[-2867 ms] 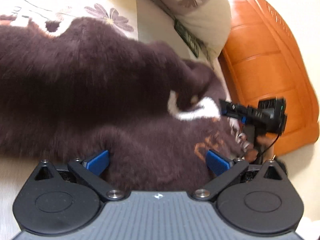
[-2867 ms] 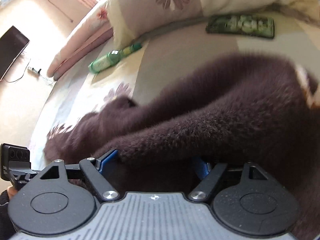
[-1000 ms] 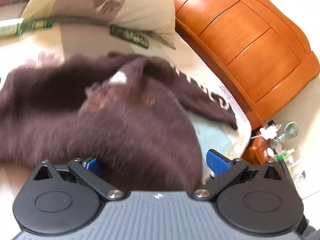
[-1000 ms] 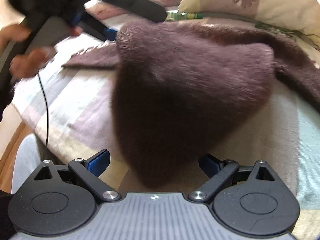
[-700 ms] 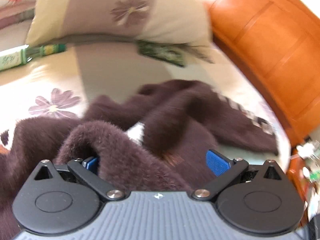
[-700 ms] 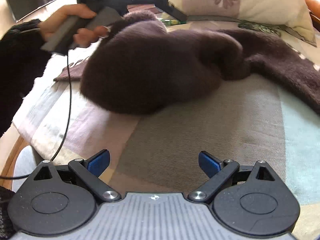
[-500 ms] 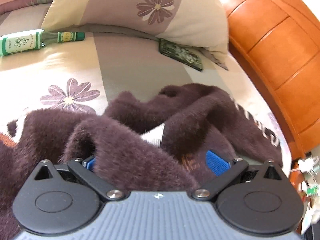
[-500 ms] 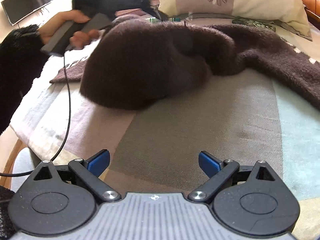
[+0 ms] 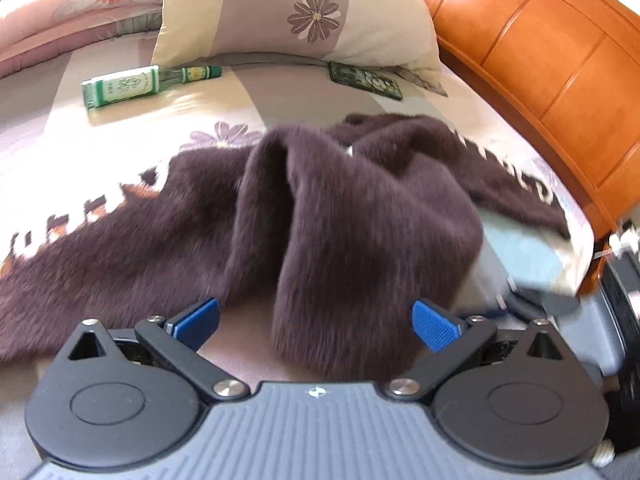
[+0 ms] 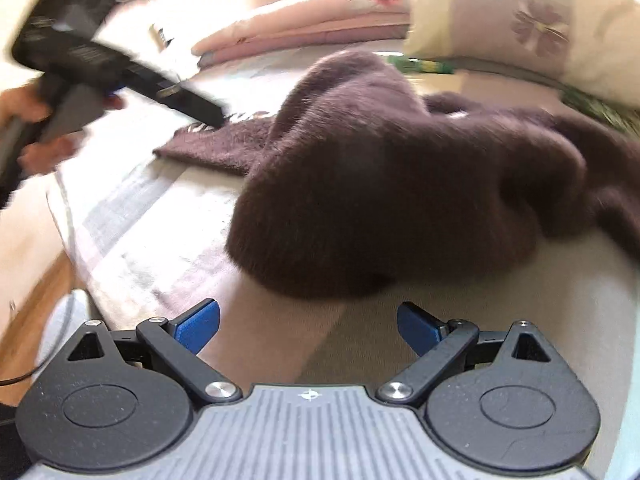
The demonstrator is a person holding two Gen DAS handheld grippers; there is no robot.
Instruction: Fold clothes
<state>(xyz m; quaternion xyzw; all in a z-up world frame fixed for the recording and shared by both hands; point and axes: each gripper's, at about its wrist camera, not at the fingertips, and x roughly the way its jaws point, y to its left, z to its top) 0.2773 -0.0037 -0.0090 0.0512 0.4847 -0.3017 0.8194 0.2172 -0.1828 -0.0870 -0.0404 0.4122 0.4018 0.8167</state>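
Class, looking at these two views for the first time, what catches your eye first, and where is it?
A fluffy dark brown sweater lies bunched mid-bed, just beyond both open grippers. Behind it a green bottle lies by the floral pillow, with an orange wooden headboard to the right.

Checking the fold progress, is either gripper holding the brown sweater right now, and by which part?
Neither. The left gripper and right gripper are both open, and the fuzzy brown sweater lies loose on the bed.

A home bedroom is showing here: a bed in striped, flowered sheets is lying against an orange wooden headboard, with flower-printed pillows resting at its head.
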